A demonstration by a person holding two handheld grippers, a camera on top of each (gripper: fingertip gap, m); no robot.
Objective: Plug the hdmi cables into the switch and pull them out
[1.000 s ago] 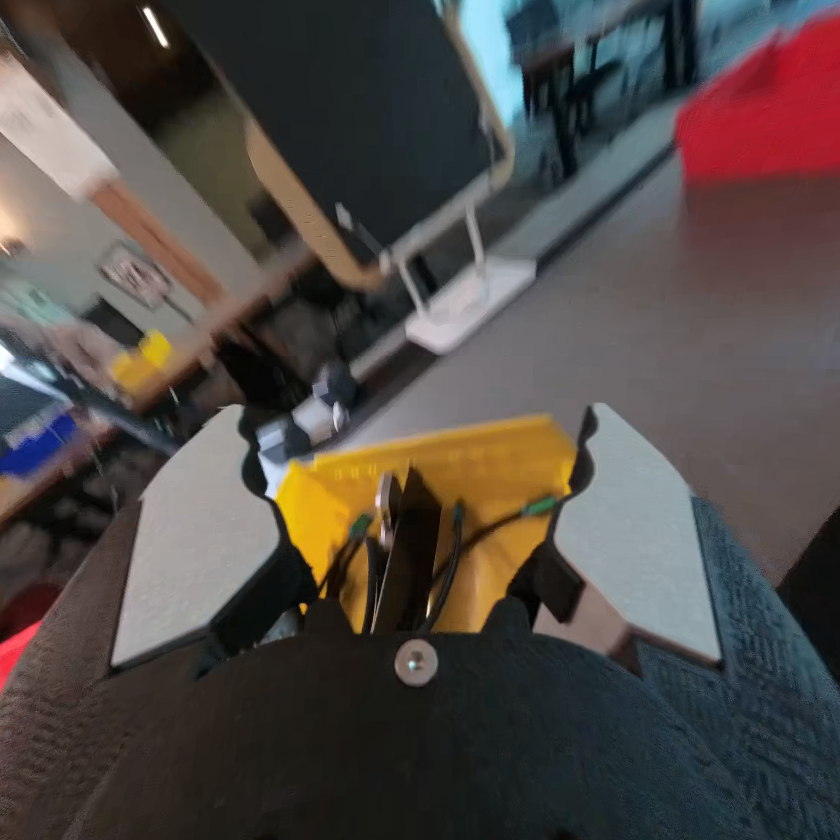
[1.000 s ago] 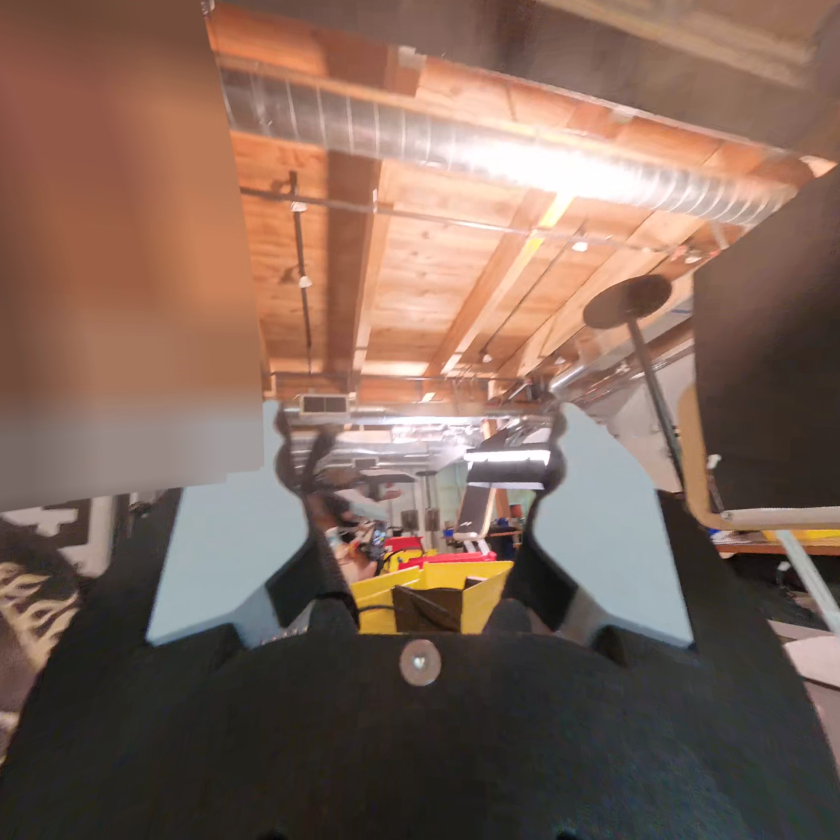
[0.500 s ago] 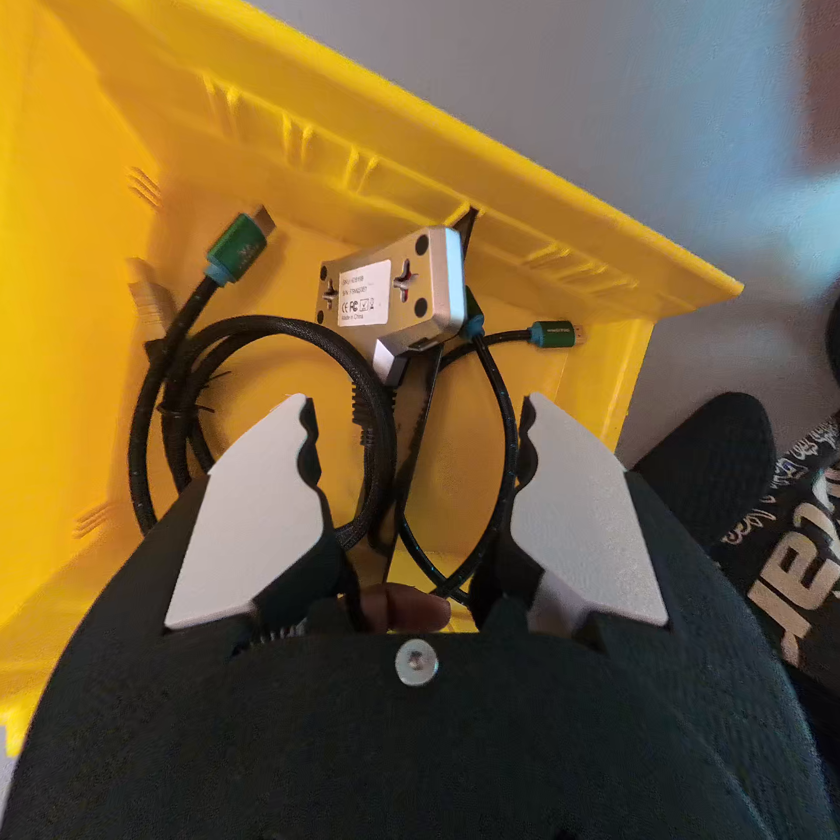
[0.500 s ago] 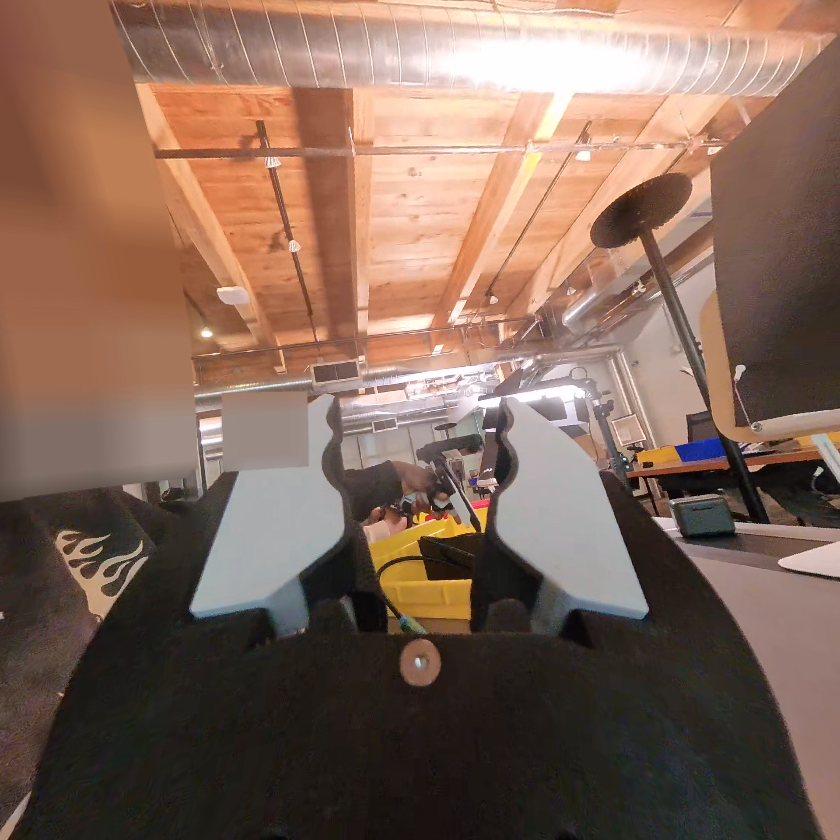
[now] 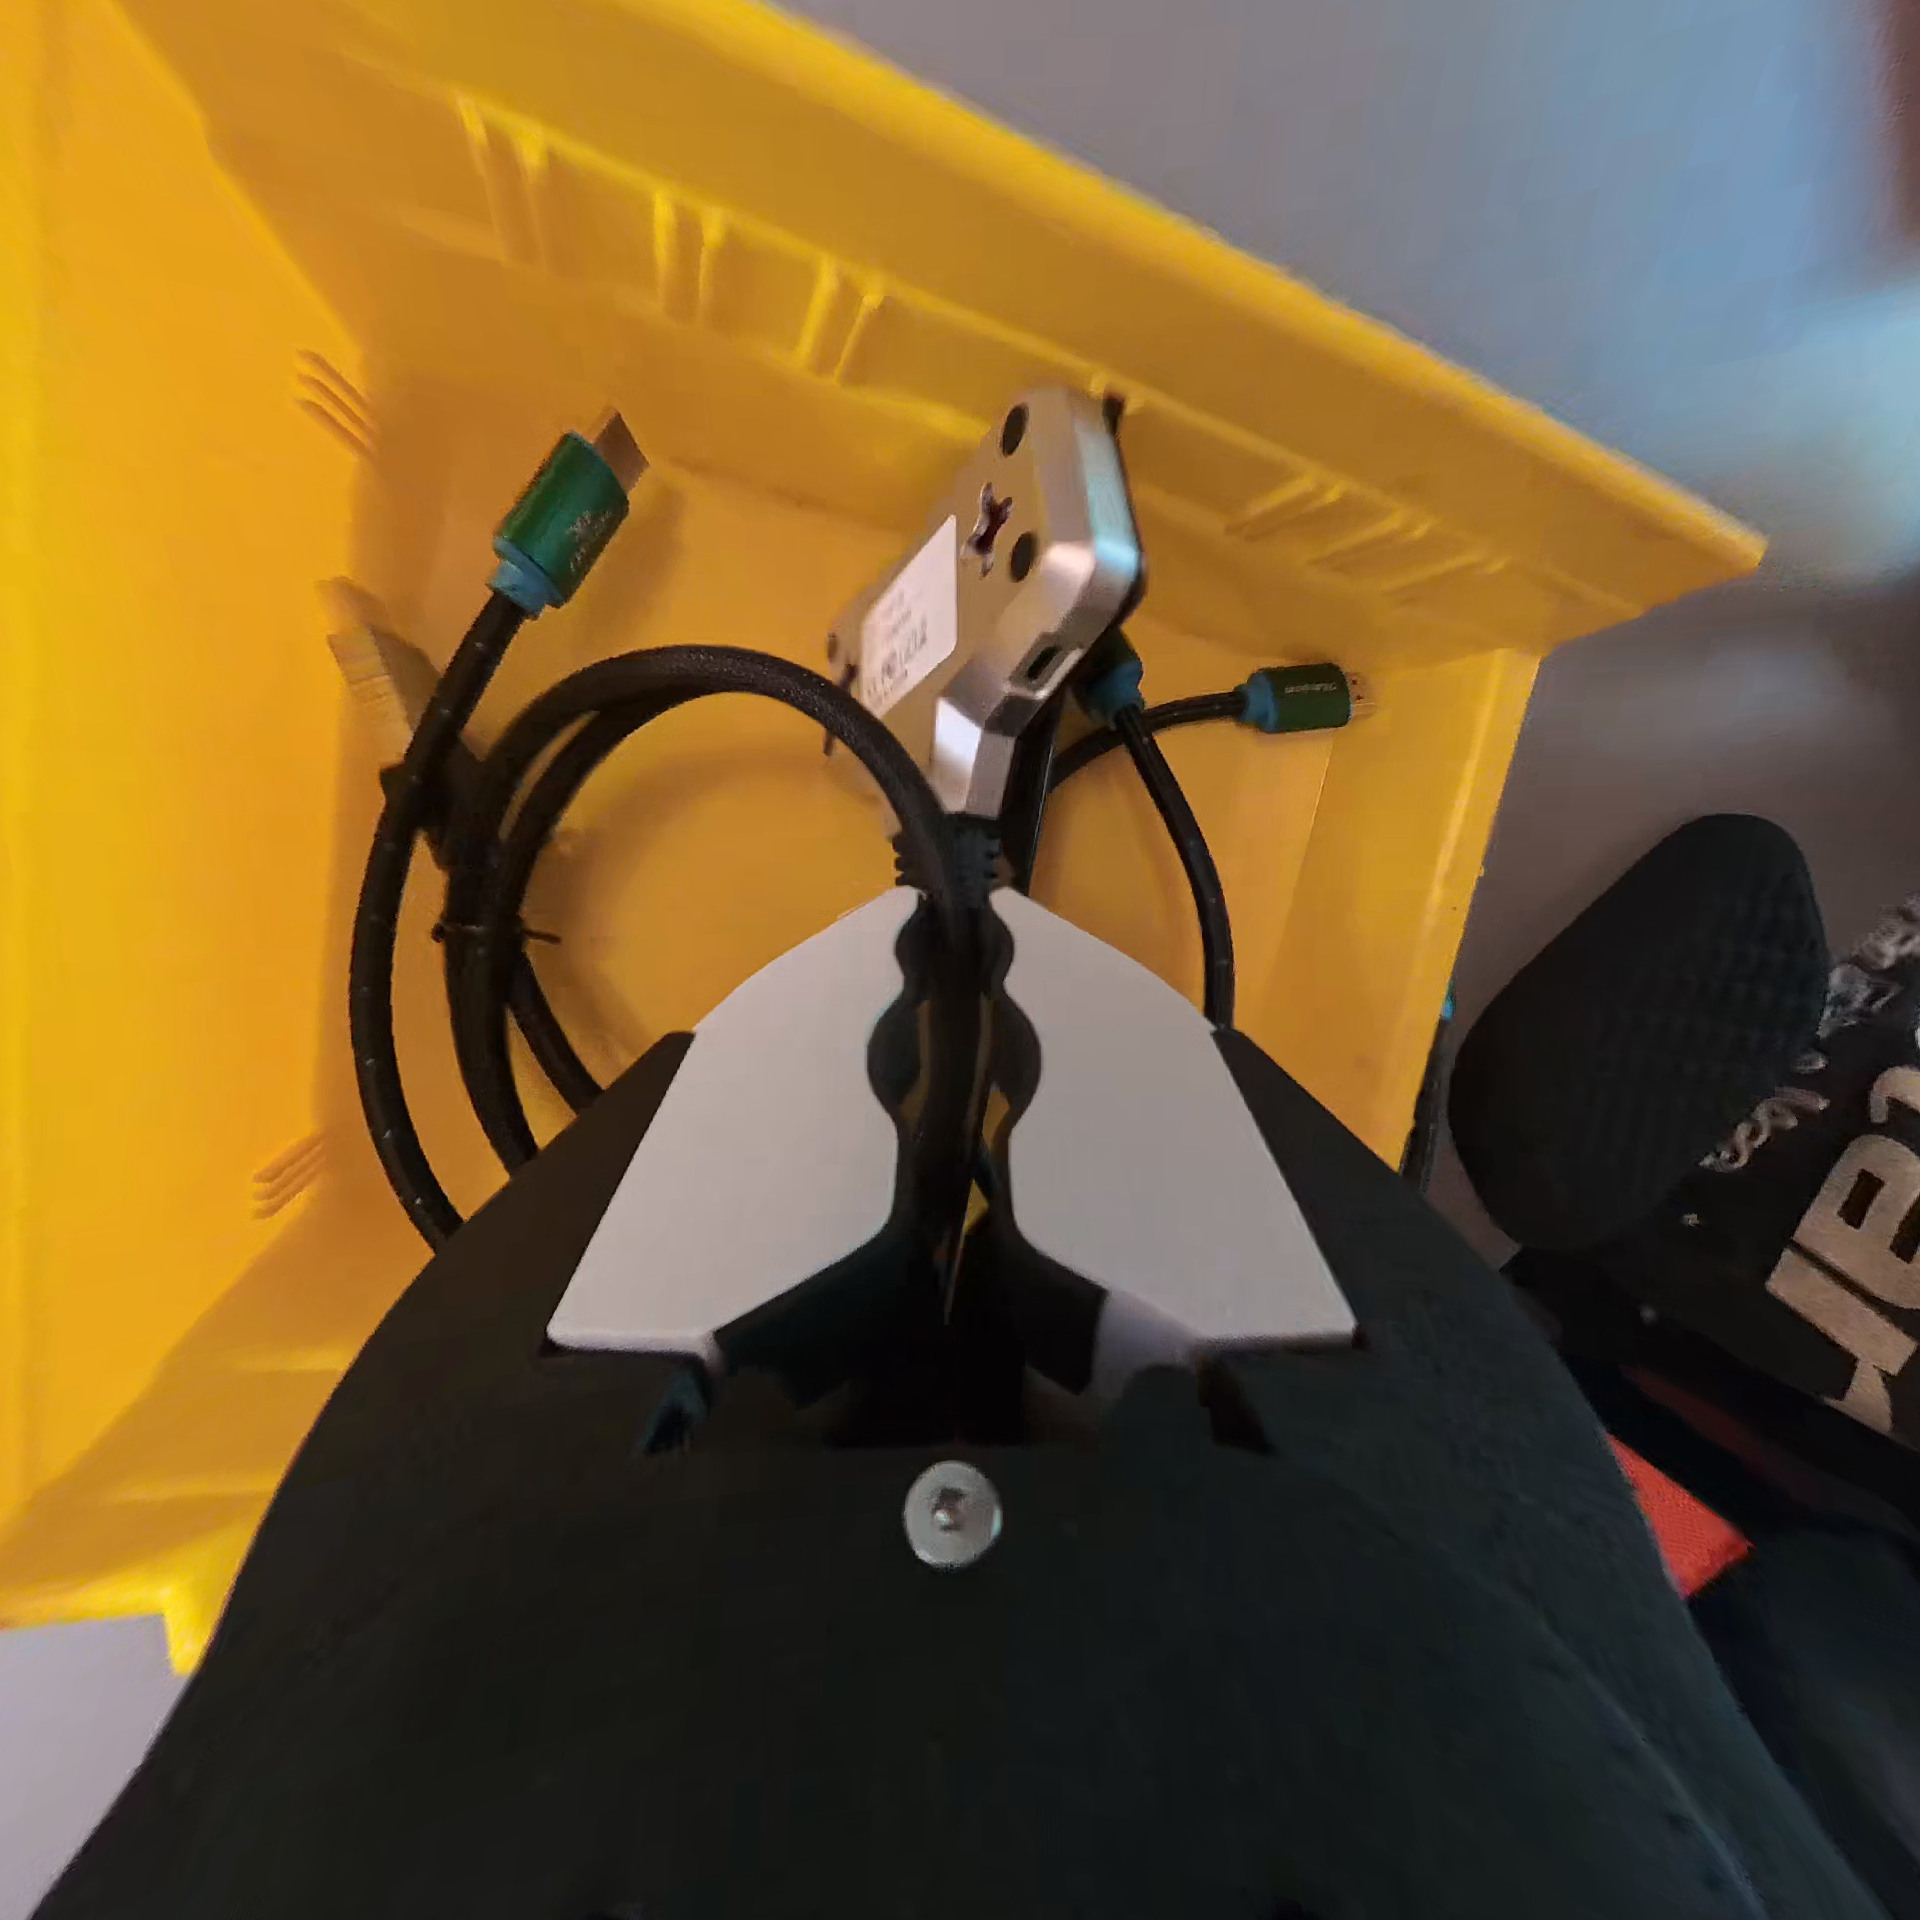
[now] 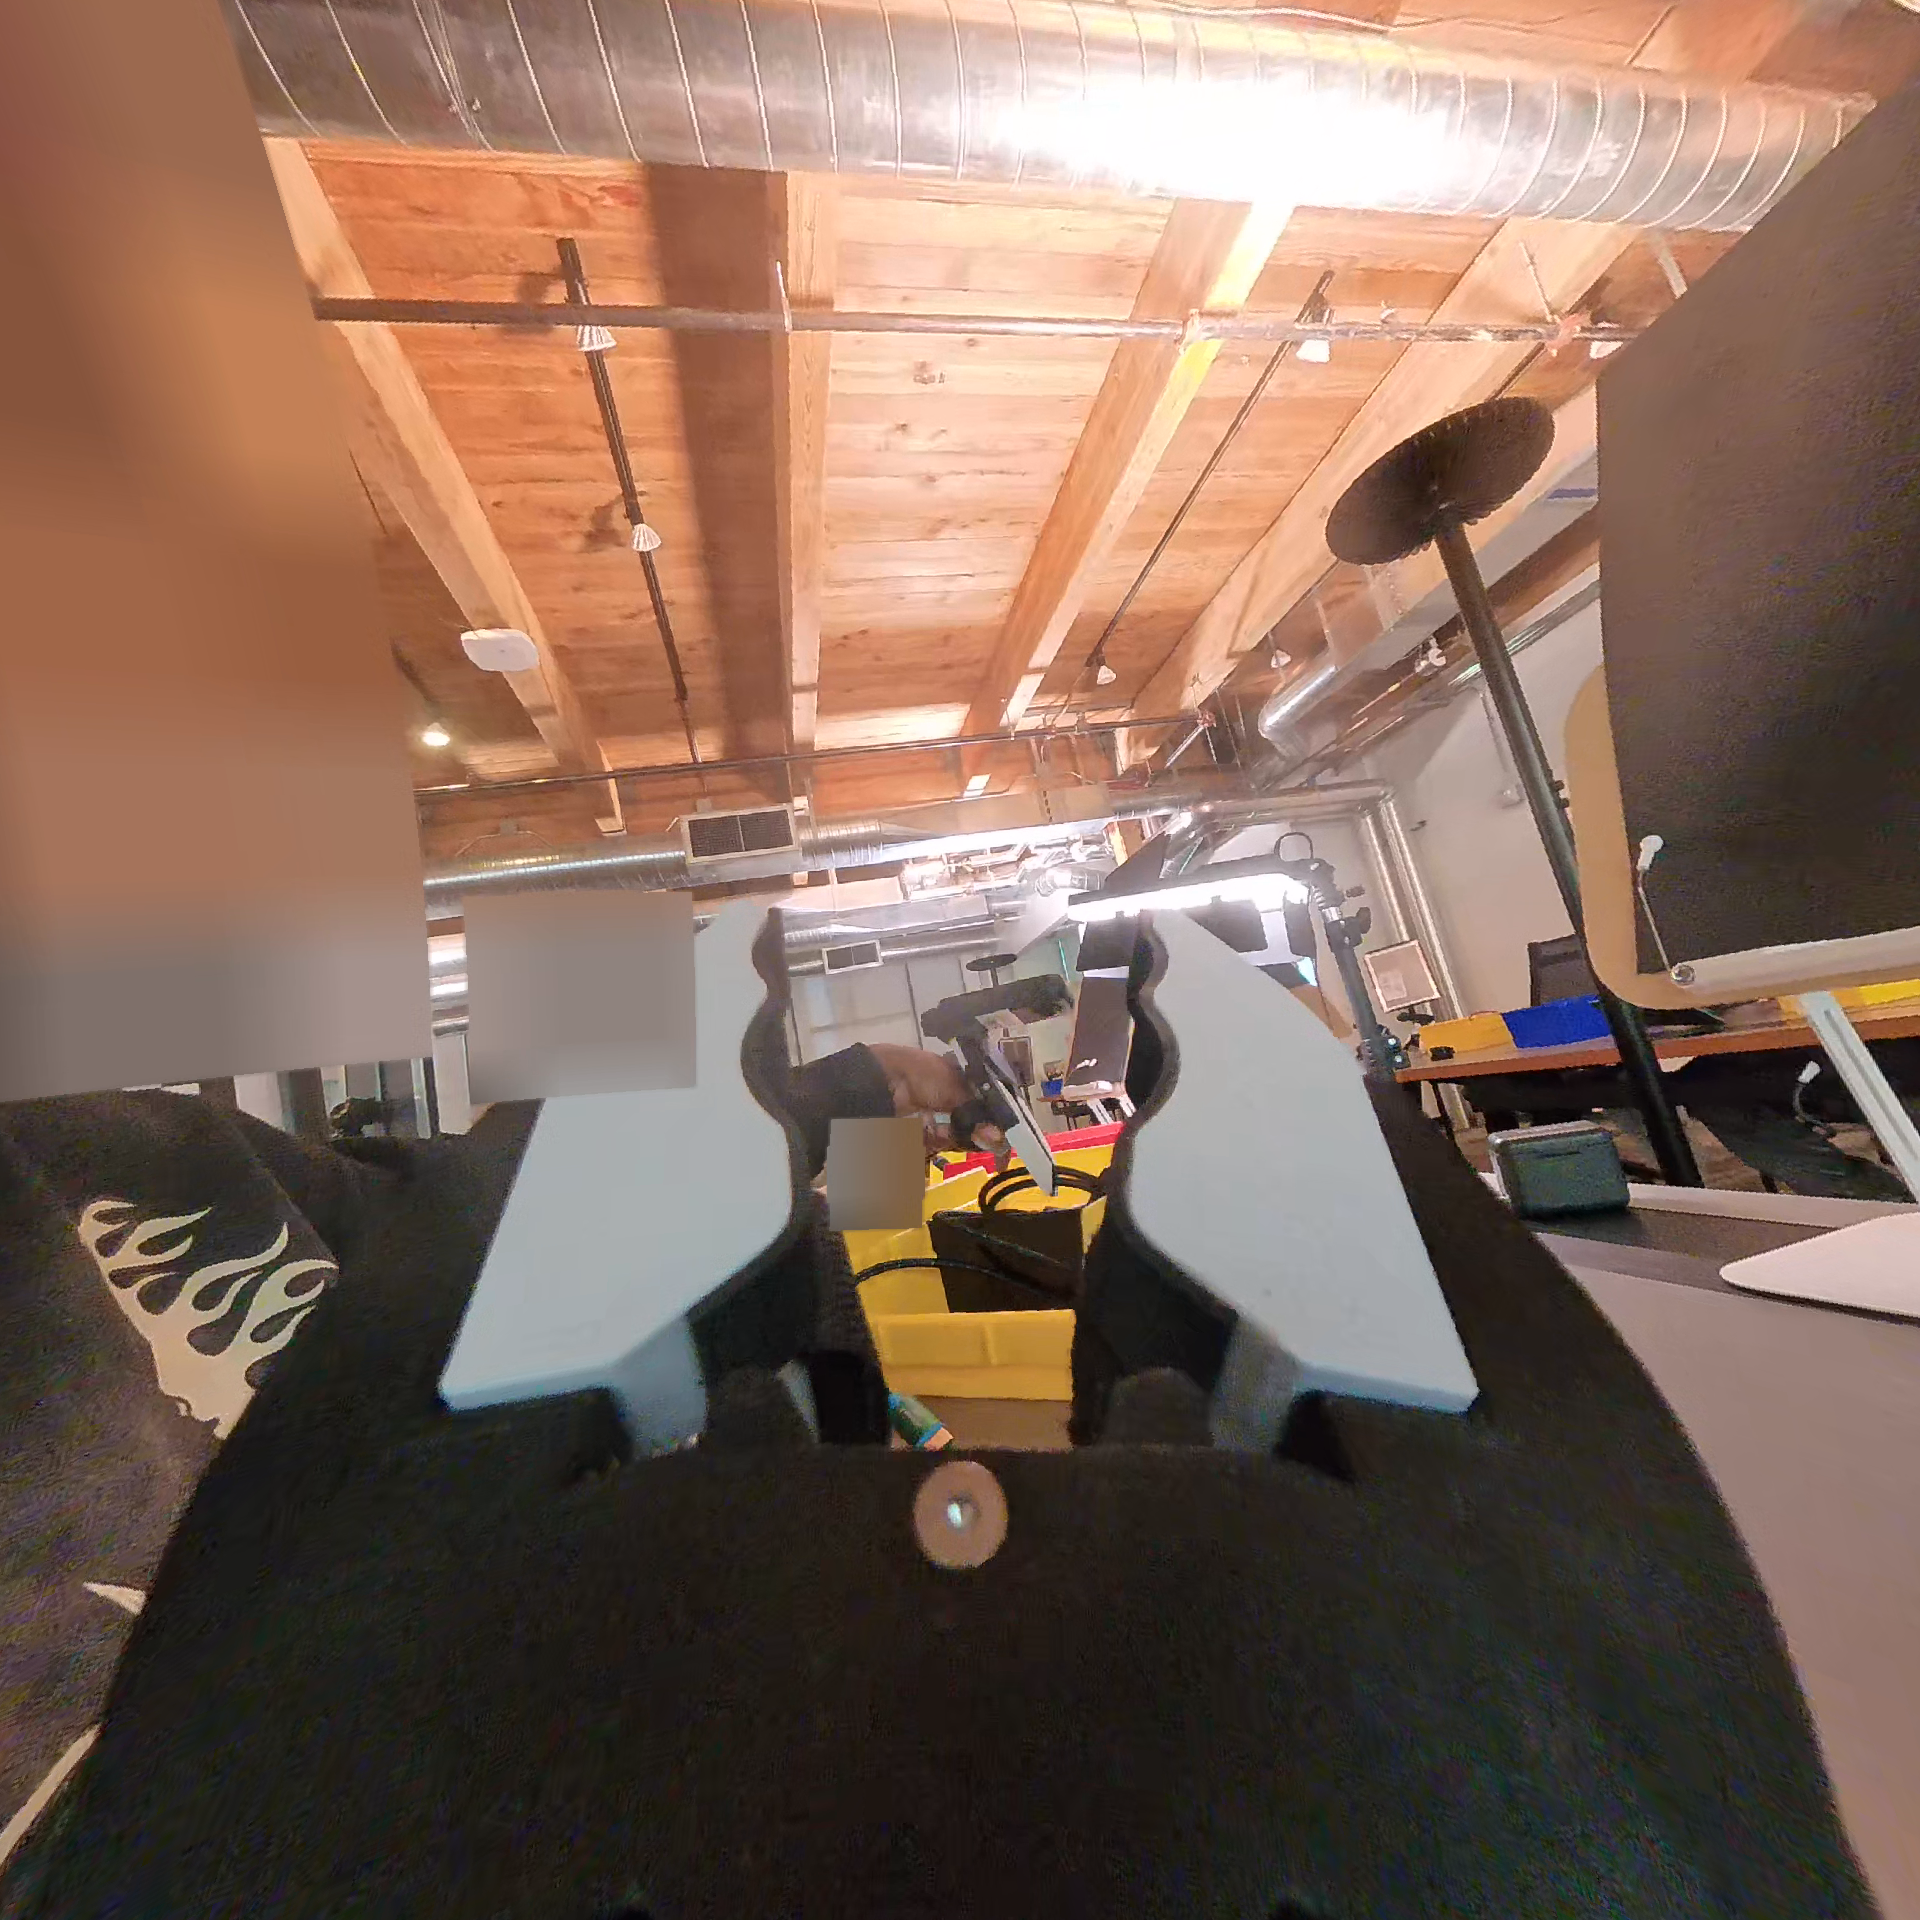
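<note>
In the left wrist view a silver HDMI switch (image 5: 997, 582) lies tilted, underside up, in a yellow bin (image 5: 187, 727). Its black braided cable (image 5: 727, 675) loops round and runs between my left gripper's fingers. My left gripper (image 5: 956, 902) is shut on that cable just below the switch. Two green-sleeved HDMI plugs lie loose, one at the left (image 5: 566, 520) and one at the right (image 5: 1304, 698). My right gripper (image 6: 956, 940) is open and empty and points up at the ceiling. A green plug (image 6: 920, 1429) shows at its base.
A black textured rounded cover (image 5: 1631, 1039) and printed dark clothing (image 5: 1849, 1247) lie right of the bin. The right wrist view shows yellow bins (image 6: 977, 1351), a grey table (image 6: 1714, 1507), a white monitor foot (image 6: 1829, 1268), a black screen (image 6: 1766, 623) and a lamp pole (image 6: 1538, 831).
My left gripper swung down over the bin, then closed on the switch's black cable, and the switch has tilted. My right gripper's fingers came closer together but stay apart.
</note>
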